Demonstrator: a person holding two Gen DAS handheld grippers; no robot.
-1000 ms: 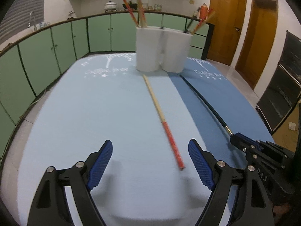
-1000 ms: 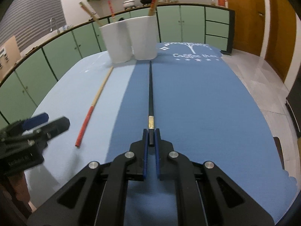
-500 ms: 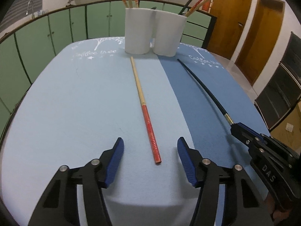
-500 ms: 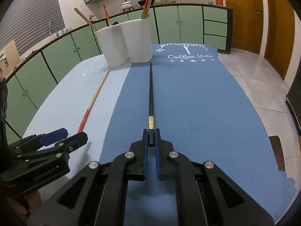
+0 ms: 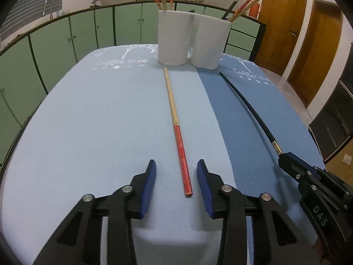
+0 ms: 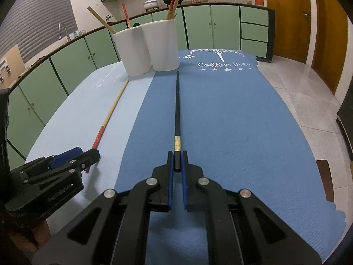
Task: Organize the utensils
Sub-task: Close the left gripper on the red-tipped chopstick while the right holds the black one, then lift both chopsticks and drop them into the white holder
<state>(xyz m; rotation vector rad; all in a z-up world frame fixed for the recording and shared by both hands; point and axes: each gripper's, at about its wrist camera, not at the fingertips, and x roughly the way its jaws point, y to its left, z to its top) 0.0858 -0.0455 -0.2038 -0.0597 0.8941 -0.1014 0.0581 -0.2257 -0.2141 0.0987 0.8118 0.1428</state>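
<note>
A red-and-bamboo chopstick lies on the light blue mat, its red end between the fingers of my left gripper, which is open around it without touching. It also shows in the right wrist view. My right gripper is shut on the end of a black chopstick with a gold band, lying along the dark blue mat. The black chopstick also shows in the left wrist view. Two white holders with several chopsticks stand at the far end.
The table holds a light blue mat on the left and the dark blue mat on the right. Green cabinets ring the room. Wooden doors stand at the right. The table edge drops to a tiled floor.
My left gripper has moved forward and its fingers have narrowed around the red end of the chopstick. My right gripper has stayed shut on the black chopstick.
</note>
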